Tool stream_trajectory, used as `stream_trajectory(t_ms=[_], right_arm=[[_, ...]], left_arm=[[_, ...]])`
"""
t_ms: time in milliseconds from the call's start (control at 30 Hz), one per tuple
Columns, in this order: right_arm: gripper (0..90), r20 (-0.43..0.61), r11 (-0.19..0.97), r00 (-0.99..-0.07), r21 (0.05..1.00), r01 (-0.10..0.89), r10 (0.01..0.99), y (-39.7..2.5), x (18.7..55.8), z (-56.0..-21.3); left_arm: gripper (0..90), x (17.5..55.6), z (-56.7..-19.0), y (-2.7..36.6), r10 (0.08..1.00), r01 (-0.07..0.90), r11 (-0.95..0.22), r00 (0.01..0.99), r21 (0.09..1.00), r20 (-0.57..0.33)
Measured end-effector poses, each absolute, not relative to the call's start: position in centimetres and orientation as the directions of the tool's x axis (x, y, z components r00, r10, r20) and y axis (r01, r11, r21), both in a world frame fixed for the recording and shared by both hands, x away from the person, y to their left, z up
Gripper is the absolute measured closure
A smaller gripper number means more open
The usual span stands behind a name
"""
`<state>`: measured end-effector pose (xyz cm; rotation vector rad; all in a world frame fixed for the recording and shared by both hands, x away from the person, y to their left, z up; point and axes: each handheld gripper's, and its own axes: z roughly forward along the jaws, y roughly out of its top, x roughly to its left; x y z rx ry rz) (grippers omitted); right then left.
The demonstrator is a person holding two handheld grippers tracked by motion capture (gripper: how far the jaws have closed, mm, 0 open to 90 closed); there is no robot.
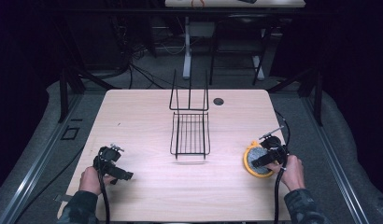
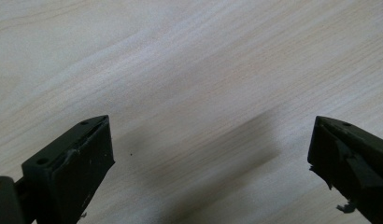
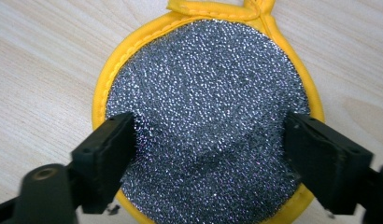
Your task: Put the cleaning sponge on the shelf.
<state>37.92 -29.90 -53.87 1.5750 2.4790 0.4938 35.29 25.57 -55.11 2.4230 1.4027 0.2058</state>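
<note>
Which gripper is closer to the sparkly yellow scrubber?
Right. The right gripper is over the scrubber, jaws open on either side. The left gripper is far across the table.

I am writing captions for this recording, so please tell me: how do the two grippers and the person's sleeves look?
Both the left gripper and the right gripper are black handheld tools, each with two blocky black jaws with worn, chipped inner faces. A black cable trails from each toward the table's near edge. Small silver metal parts sit on top of both. The sleeves are dark with a mottled, camouflage-like pattern.
</note>
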Motion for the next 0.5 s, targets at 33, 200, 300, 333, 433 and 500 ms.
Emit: stream_trajectory(t_ms=[33, 200, 300, 333, 433, 500], right_arm=[[21.9, 0.042, 0.386, -0.429, 0.363, 0.848, 0.902, -29.96, 37.91, -53.87], [38.1, 0.055, 0.367, -0.416, 0.379, 0.849, 0.908, -30.5, 37.81, -53.73], [50.5, 0.058, 0.361, -0.413, 0.385, 0.849, 0.909, -30.58, 37.72, -53.57], [53.2, 0.056, 0.362, -0.414, 0.388, 0.847, 0.909, -30.62, 37.7, -53.54], [65.1, 0.064, 0.355, -0.41, 0.391, 0.849, 0.91, -30.68, 37.61, -53.4], [76.7, 0.067, 0.357, -0.417, 0.405, 0.842, 0.907, -30.64, 37.5, -53.32]], left_arm=[[0.3, 35.3, -55.11, 25.57, 0.862, 0.815, -0.46, 0.505, 0.353, -0.041], [0.4, 35.28, -55.14, 25.56, 0.864, 0.817, -0.457, 0.501, 0.352, -0.041], [0.4, 35.3, -55.16, 25.55, 0.861, 0.814, -0.465, 0.508, 0.347, -0.037], [0.4, 35.29, -55.19, 25.53, 0.862, 0.815, -0.463, 0.506, 0.348, -0.038], [0.4, 35.3, -55.21, 25.52, 0.861, 0.815, -0.467, 0.508, 0.344, -0.035], [0.5, 35.3, -55.21, 25.52, 0.86, 0.815, -0.468, 0.509, 0.342, -0.035]])
